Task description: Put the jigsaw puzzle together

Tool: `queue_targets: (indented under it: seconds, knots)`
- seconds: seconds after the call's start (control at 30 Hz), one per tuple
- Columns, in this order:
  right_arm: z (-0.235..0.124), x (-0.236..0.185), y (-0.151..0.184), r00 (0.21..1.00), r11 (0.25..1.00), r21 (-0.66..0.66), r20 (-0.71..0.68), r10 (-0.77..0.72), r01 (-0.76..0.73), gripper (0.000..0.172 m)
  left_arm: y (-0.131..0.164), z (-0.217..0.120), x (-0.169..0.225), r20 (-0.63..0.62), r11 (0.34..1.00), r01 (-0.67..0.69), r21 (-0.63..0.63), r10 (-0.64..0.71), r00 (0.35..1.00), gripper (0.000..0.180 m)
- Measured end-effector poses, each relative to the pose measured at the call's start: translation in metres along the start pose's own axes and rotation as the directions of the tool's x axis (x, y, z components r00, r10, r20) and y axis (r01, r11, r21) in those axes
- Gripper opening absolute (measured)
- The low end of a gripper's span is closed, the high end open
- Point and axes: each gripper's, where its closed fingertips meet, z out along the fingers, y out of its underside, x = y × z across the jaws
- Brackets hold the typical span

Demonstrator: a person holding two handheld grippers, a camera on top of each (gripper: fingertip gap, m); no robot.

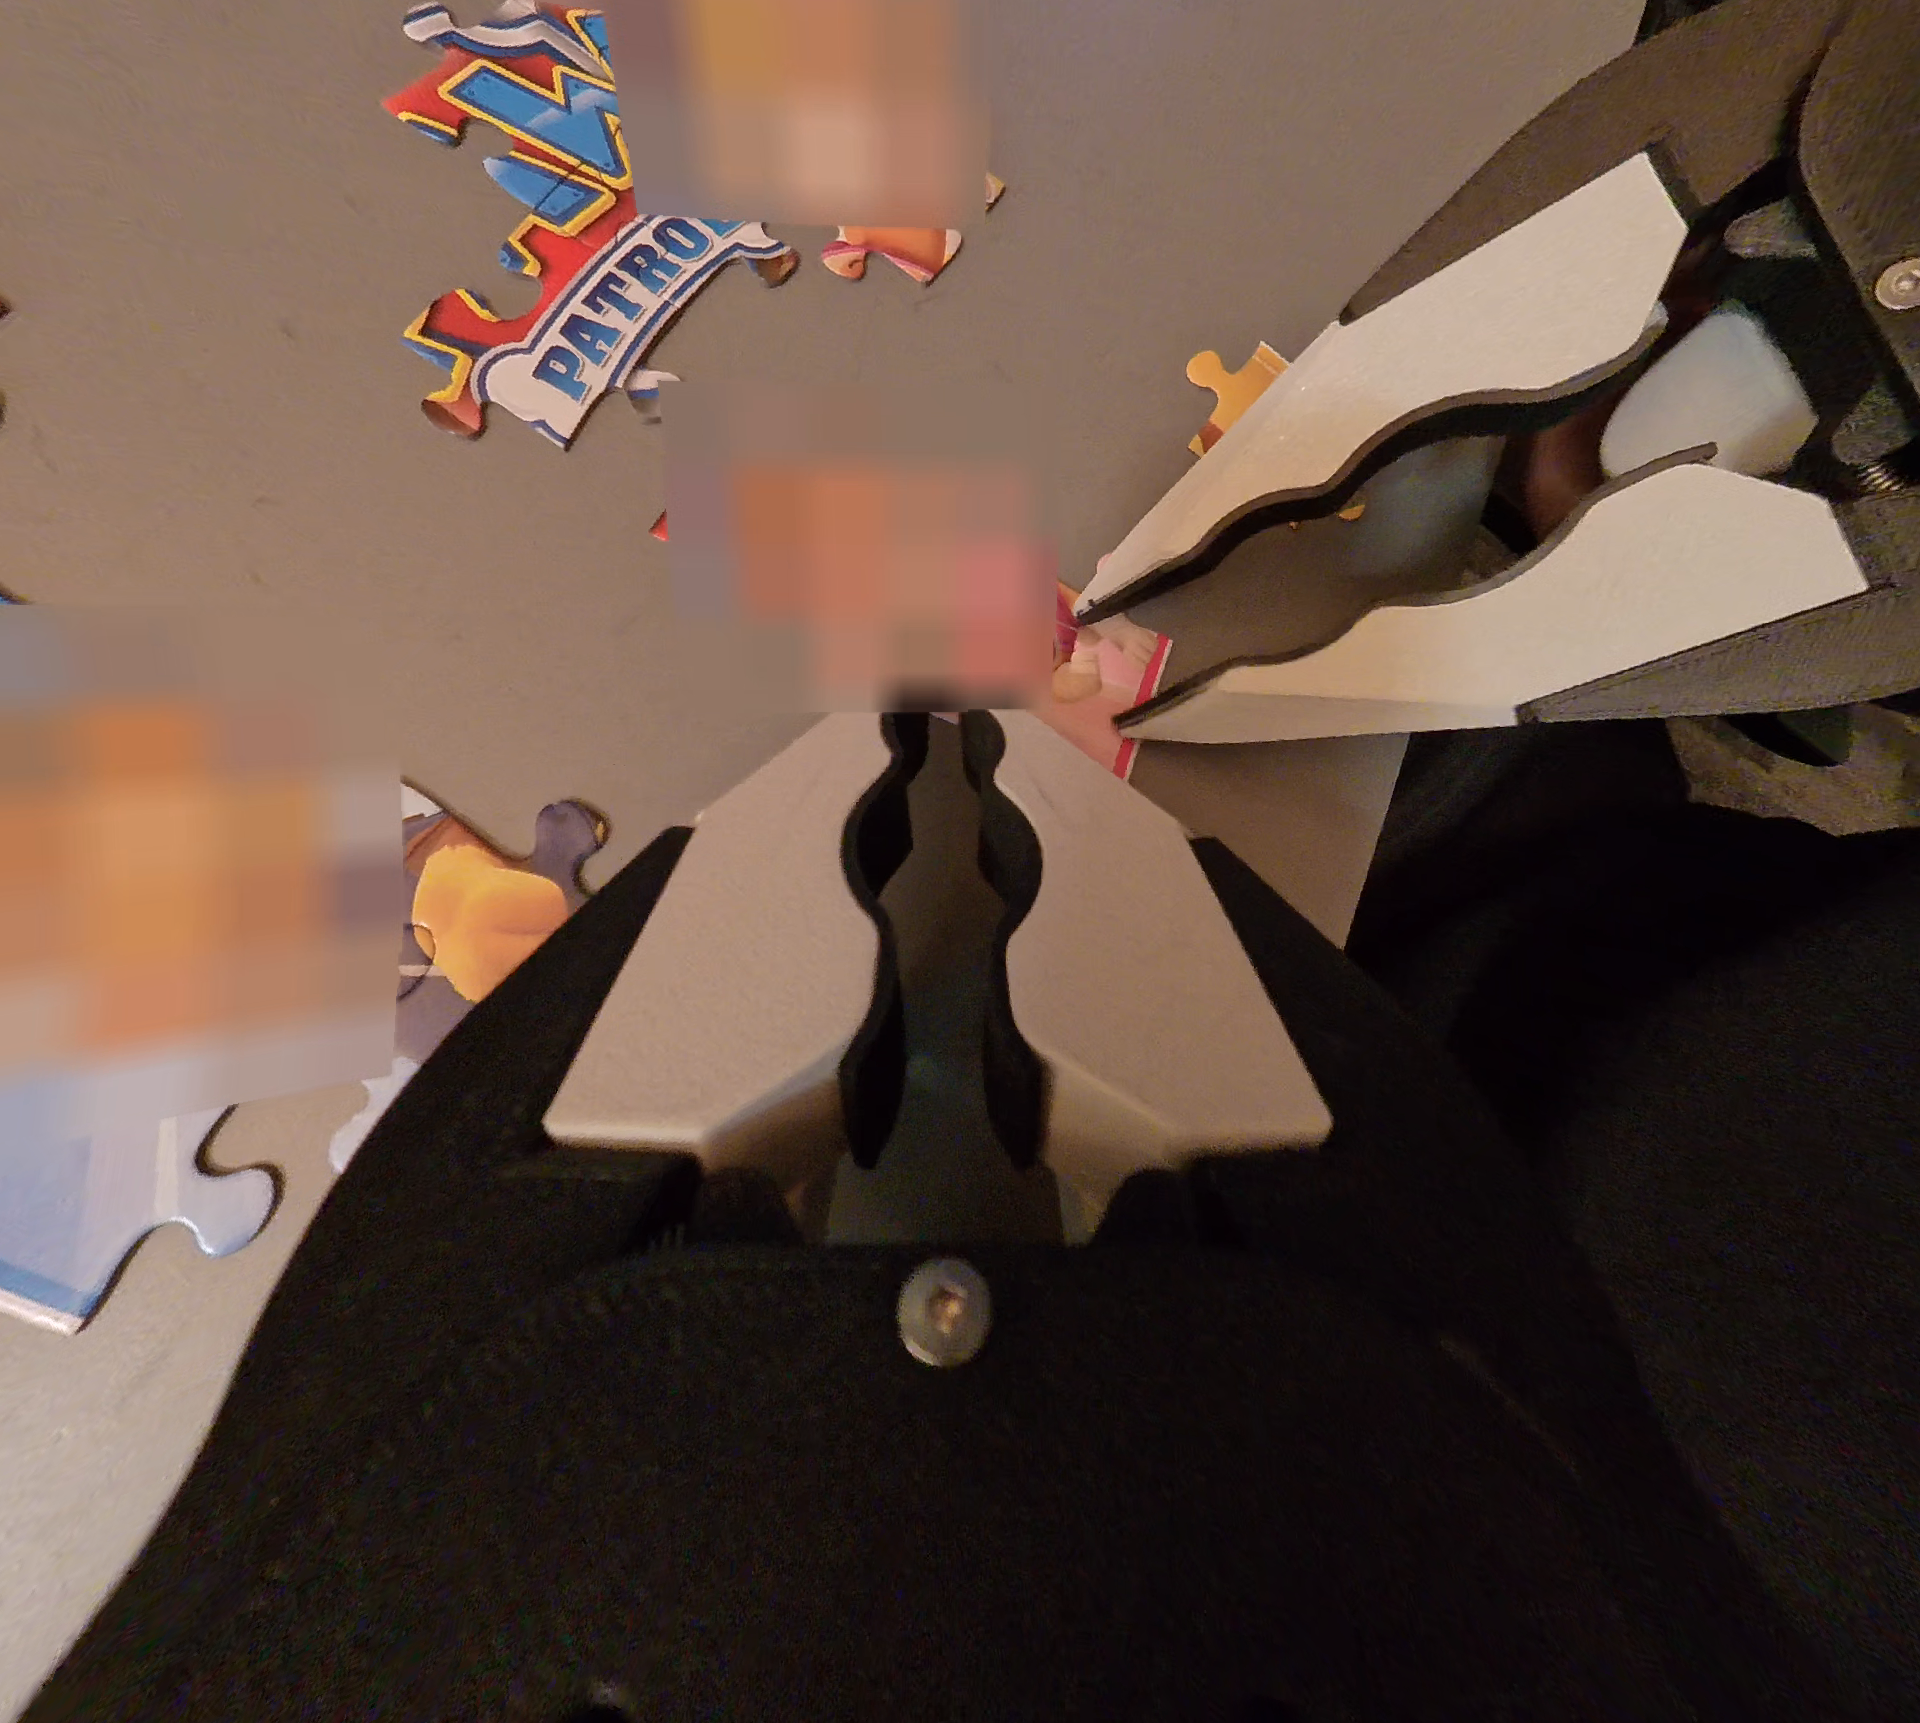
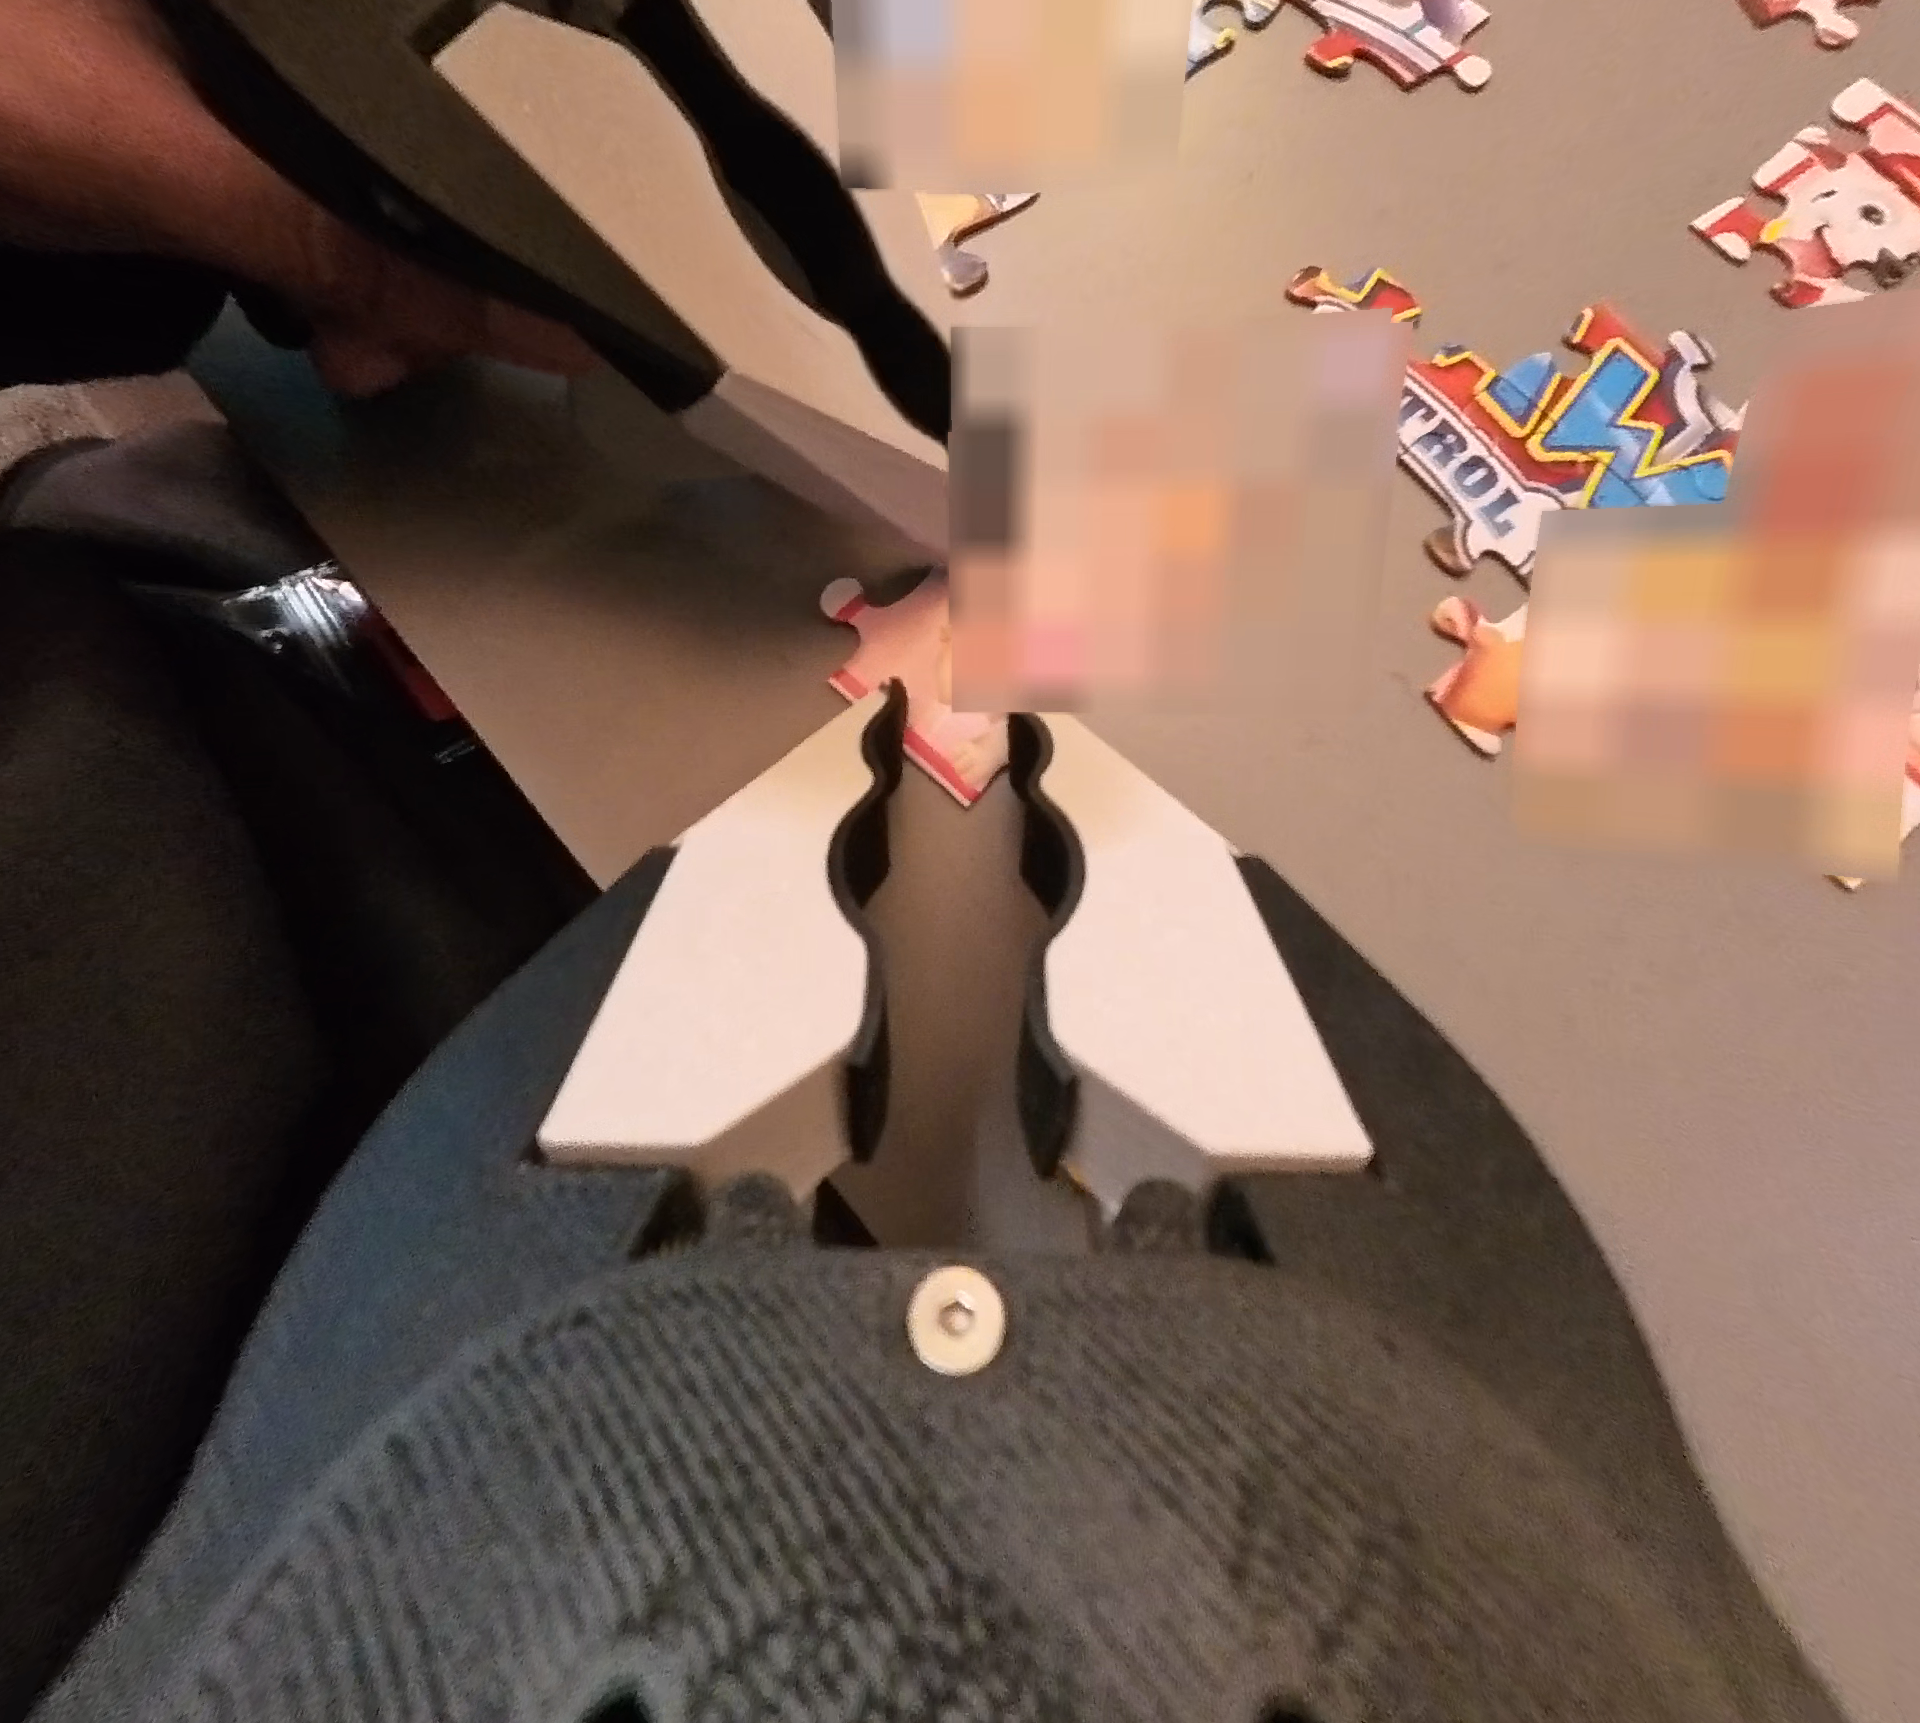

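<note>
The pink red-edged cardboard puzzle piece (image 2: 951,764) lies flat, its near corner between the right gripper (image 2: 951,738)'s parted, non-pressing fingers (left gripper (image 1: 940,728)'s tips hidden).

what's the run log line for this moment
left claw: tips hidden behind blur | right claw: open, pink puzzle piece corner between tips | piece flat on grey table
</note>
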Motion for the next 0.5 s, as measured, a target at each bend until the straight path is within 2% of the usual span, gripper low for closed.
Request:
queue_targets:
  seconds: [0.17,0.3,0.4,0.5]
  knots:
    - [0.0,-0.001,0.0,1.0,1.0,0.002,-0.022,0.009,-0.009,0.02,0.001,-0.003,0.003,-0.012,1.0,-0.005,0.002,0.005,1.0,0.001]
    - [0.0,-0.001,0.0,0.999,1.0,0.004,-0.03,0.019,-0.019,0.02,-0.005,-0.007,-0.002,-0.007,0.998,0.03,0.047,-0.029,1.0,0.012]
    - [0.0,-0.001,0.0,0.999,1.0,0.004,-0.036,0.021,-0.021,0.02,-0.003,-0.004,-0.007,0.001,0.998,0.052,0.036,-0.052,0.999,0.022]
    - [0.0,-0.001,0.0,0.999,1.0,0.0,-0.042,0.026,-0.026,0.02,-0.001,-0.003,-0.002,-0.03,0.998,0.058,0.024,-0.057,0.998,0.023]
